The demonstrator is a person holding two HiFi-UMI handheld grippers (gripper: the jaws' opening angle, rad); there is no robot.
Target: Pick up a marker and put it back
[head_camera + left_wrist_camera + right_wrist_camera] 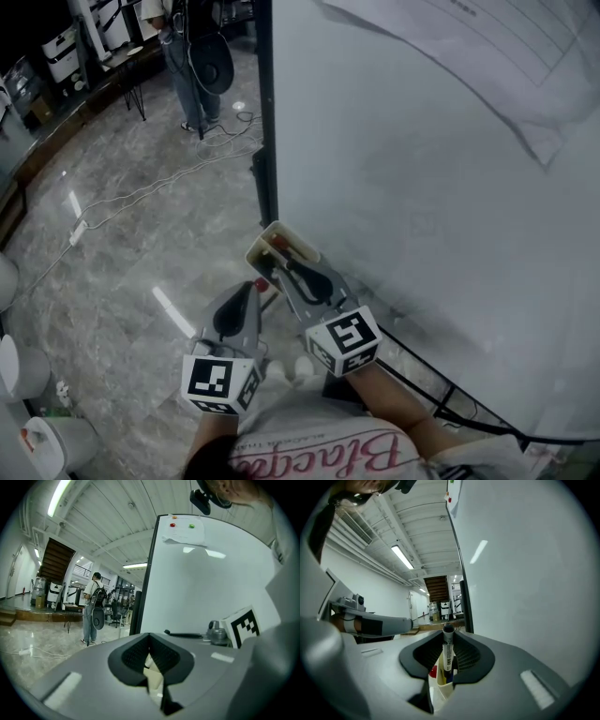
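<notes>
Beside whiteboard point(422, 187), marker point(448, 652) upright in right gripper point(449, 637), holder point(439, 687) beneath, person point(91, 616) beyond.

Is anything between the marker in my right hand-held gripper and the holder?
Nothing visible. The marker stands upright in the right hand-held gripper, and its lower end appears to sit already inside the open top of the holder, beside a red marker there.

Dim head view; ceiling tubes point(60, 496) glare, fisheye edges bend (vignetted black).
</notes>
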